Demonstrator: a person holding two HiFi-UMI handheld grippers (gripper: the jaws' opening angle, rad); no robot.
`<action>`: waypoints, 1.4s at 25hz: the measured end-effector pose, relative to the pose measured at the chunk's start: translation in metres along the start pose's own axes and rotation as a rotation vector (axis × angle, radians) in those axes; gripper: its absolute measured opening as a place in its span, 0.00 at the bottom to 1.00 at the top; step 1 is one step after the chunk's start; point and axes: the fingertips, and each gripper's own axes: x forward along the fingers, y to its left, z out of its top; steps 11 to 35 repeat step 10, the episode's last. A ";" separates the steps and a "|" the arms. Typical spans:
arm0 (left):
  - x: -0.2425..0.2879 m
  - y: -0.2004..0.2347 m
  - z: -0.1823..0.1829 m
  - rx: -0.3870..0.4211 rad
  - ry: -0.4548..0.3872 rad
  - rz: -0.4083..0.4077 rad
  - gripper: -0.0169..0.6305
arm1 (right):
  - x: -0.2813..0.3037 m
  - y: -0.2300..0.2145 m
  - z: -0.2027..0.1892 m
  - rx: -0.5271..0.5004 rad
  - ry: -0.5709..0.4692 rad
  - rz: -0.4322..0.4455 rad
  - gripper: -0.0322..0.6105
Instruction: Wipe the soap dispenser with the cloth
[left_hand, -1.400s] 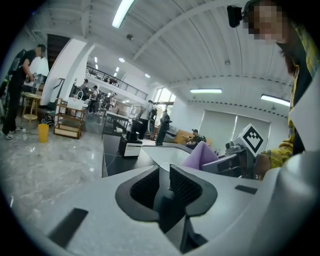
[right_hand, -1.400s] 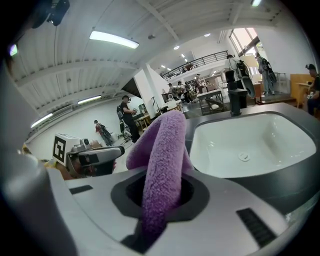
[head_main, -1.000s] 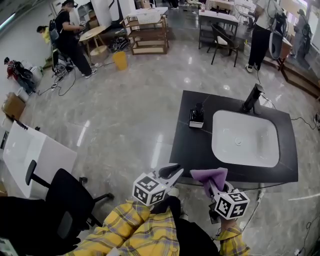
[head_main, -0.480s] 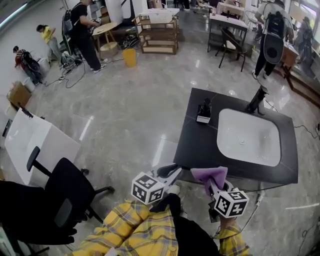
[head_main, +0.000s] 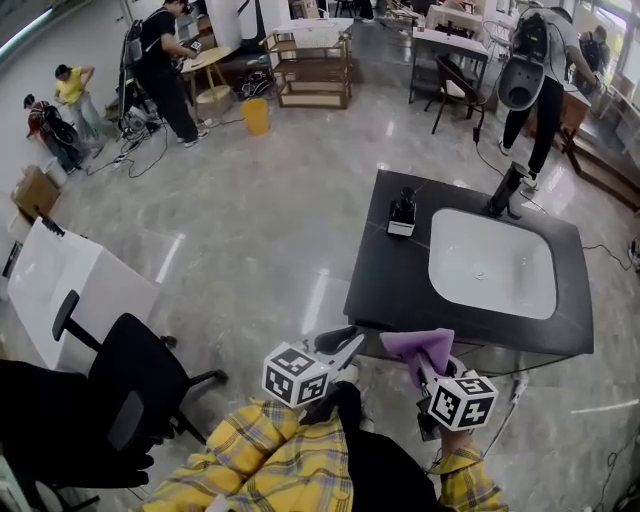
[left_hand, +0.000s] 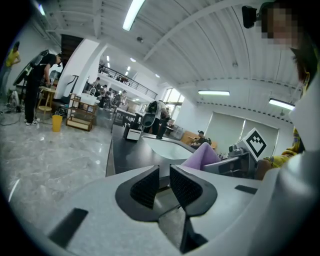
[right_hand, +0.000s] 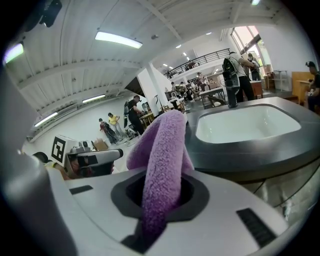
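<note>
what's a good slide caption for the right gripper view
Right gripper clamped on a purple cloth, facing the white sink basin in its dark countertop.

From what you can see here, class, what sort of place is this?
Probably an open workshop or lab hall: a freestanding sink counter, wooden shelves, people busy at tables.

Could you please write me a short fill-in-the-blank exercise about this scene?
The right gripper is shut on a ____ cloth.
The left gripper, shut, holds ____.
The soap dispenser stands on the ____ counter.
Missing words: purple; nothing; black.
</note>
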 end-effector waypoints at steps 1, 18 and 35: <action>0.000 -0.003 -0.001 0.001 0.000 -0.003 0.12 | -0.001 0.001 -0.002 -0.001 0.001 0.001 0.11; -0.003 -0.021 -0.016 -0.007 0.006 -0.018 0.12 | -0.014 0.007 -0.019 -0.011 0.006 0.002 0.11; -0.003 -0.021 -0.016 -0.007 0.006 -0.018 0.12 | -0.014 0.007 -0.019 -0.011 0.006 0.002 0.11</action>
